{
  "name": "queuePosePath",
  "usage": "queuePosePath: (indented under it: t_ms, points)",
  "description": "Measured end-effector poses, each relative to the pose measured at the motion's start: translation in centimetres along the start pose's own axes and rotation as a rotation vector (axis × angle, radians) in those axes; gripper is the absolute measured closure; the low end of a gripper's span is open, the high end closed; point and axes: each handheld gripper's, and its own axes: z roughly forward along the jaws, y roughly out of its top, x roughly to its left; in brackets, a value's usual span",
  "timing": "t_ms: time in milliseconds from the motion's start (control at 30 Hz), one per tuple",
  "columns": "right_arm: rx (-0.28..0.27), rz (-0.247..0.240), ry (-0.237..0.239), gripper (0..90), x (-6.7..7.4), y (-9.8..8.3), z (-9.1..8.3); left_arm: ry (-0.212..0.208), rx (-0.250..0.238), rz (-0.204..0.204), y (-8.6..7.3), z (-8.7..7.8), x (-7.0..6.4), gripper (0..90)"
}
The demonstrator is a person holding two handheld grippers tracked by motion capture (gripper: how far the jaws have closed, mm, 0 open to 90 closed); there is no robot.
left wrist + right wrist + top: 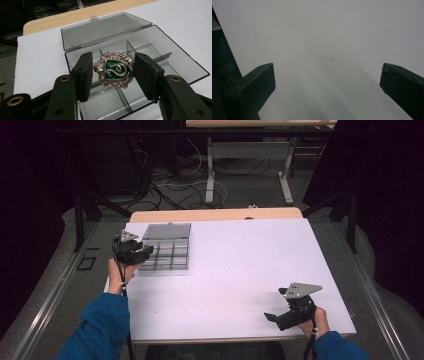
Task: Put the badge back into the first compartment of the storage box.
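left gripper (113, 73) gripping crest badge (114, 70) (green enamel), above box (160, 50)

Dim room, dark at the edges; overhead light brightens the white counter (240, 270). The high view is soft and grainy. The right gripper view looks hazy, perhaps out of focus, with faint shadows.

White-topped table (240, 270) on grey floor (240, 190) — dark curtains around (cables (175, 190) trail behind).
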Motion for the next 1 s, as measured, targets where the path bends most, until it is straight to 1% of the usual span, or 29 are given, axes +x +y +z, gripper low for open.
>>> queuePosePath:
  t_ms: [33, 67, 100, 133, 167, 200, 233, 300, 333, 367, 433, 467, 500, 533, 600, 633, 667, 700, 733, 767, 833, 867, 900, 933, 967, 1000]
  points:
    - [0.008, 0.0, 0.002, 0.0, 0.0, 0.0, -0.1, -0.007, 0.009, -0.004, 0.1, 0.0, 0.0, 50.9]
    - [-0.003, -0.003, -0.001, 0.0, 0.0, 0.0, 0.0, -0.003, 0.005, -0.011, 0.2, 0.1, 0.0, 50.9]
    - [-0.006, 0.003, -0.003, 0.0, 0.0, -0.1, 0.0, -0.004, 0.012, -0.011, 0.3, 0.2, 0.0, 50.9]
    - [-0.003, 0.005, -0.002, 0.0, 0.0, -0.1, -0.1, 0.0, 0.011, 0.002, 0.4, 0.3, 0.1, 50.9]
    - [-0.003, 0.009, -0.005, 0.0, 0.0, -0.1, -0.1, 0.003, 0.017, 0.007, 0.5, 0.4, 0.2, 50.9]
    - [-0.008, -0.001, -0.001, 0.0, -0.1, -0.1, -0.1, 0.003, 0.02, 0.003, 0.5, 0.5, 0.2, 50.9]
    - [-0.007, 0.008, -0.004, 0.0, 0.0, -0.1, -0.1, 0.003, 0.016, 0.003, 0.5, 0.6, 0.2, 50.9]
    - [-0.005, 0.004, -0.002, 0.0, 0.0, -0.1, -0.1, 0.008, 0.026, 0.005, 0.6, 0.8, 0.3, 50.9]
    - [-0.01, -0.008, -0.002, 0.0, -0.1, -0.1, 0.0, 0.008, 0.019, -0.007, 0.5, 0.9, 0.3, 51.0]
    - [-0.007, -0.01, 0.001, 0.0, -0.1, -0.1, 0.0, 0.016, 0.018, 0.003, 0.5, 1.0, 0.4, 50.9]
    - [-0.015, -0.003, -0.004, 0.0, -0.1, -0.1, 0.1, 0.016, 0.023, -0.009, 0.6, 1.1, 0.5, 50.9]
    - [-0.014, -0.005, -0.004, 0.0, -0.1, -0.1, 0.1, 0.019, 0.027, -0.007, 0.6, 1.1, 0.6, 50.9]
    - [-0.013, -0.01, -0.004, 0.0, -0.1, -0.1, 0.1, 0.026, 0.016, -0.01, 0.6, 1.2, 0.7, 50.9]
    - [-0.014, -0.008, -0.006, 0.0, -0.1, -0.1, 0.1, 0.027, 0.019, -0.007, 0.7, 1.2, 0.8, 50.9]
    - [-0.009, -0.009, -0.009, 0.0, -0.1, -0.1, 0.0, 0.031, 0.022, -0.014, 0.9, 1.3, 0.9, 50.9]
    - [-0.006, -0.011, -0.009, 0.0, -0.1, -0.1, 0.0, 0.038, 0.009, -0.015, 0.9, 1.5, 0.9, 50.9]
    - [-0.007, -0.009, -0.011, 0.0, -0.1, -0.1, 0.0, 0.035, 0.018, -0.015, 1.0, 1.5, 1.0, 50.9]
    - [-0.01, -0.006, -0.018, 0.0, 0.0, -0.1, 0.0, 0.041, 0.013, -0.014, 1.0, 1.6, 1.0, 50.9]
    - [-0.005, -0.008, -0.013, 0.0, -0.1, -0.1, 0.0, 0.043, 0.018, -0.013, 1.1, 1.7, 1.1, 50.9]
    - [-0.002, 0.006, -0.012, 0.0, 0.0, -0.1, -0.1, 0.045, 0.017, -0.014, 1.1, 1.8, 1.1, 50.9]
    - [-0.01, -0.005, -0.02, 0.0, -0.1, -0.2, 0.0, 0.05, 0.014, -0.017, 1.0, 2.1, 1.1, 50.9]
    - [-0.009, -0.008, -0.015, 0.0, -0.1, -0.1, 0.0, 0.047, 0.016, -0.029, 1.0, 2.2, 1.1, 50.9]
    - [-0.009, -0.009, -0.014, 0.0, -0.1, -0.1, 0.0, 0.048, 0.014, -0.031, 0.9, 2.4, 1.1, 50.9]
    - [-0.014, -0.006, -0.015, 0.0, -0.1, -0.2, 0.1, 0.047, 0.022, -0.025, 0.9, 2.4, 1.1, 50.9]
    - [-0.008, -0.012, -0.021, 0.0, -0.1, -0.1, 0.1, 0.048, 0.024, -0.031, 0.9, 2.5, 1.1, 50.9]
    - [-0.005, -0.007, -0.018, 0.0, -0.1, -0.1, 0.1, 0.051, 0.029, -0.029, 0.9, 2.6, 1.2, 50.9]
